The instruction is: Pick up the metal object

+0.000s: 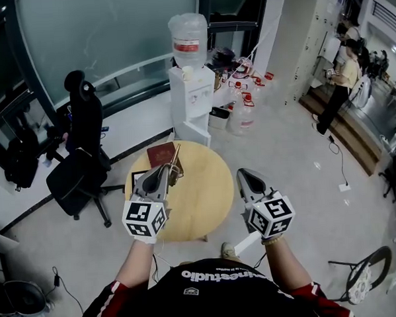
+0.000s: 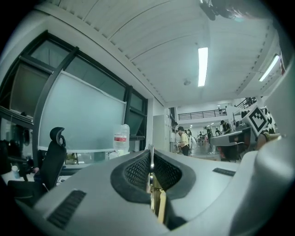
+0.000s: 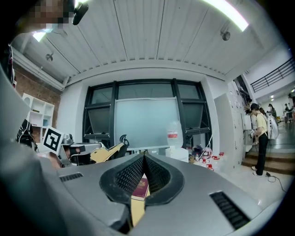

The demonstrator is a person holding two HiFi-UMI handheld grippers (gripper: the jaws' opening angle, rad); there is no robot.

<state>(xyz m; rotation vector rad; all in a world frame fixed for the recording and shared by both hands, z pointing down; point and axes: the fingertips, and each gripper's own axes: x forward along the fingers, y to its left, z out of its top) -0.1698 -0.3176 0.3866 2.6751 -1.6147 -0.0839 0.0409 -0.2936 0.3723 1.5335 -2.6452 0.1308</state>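
left gripper [image 1: 163, 173] pinches metal object [image 2: 161, 205], seemingly lifted above table [image 1: 210, 210] | right gripper [image 1: 249, 178] pressed together, empty | pick-up looks done

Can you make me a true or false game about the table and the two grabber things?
1. The left hand-held gripper pinches a thin gold-coloured metal object. True.
2. A dark red booklet lies on the round wooden table. True.
3. The right hand-held gripper holds that booklet. False: its jaws are shut on nothing.
4. The white water dispenser has no bottle on top. False: a clear bottle sits on it.
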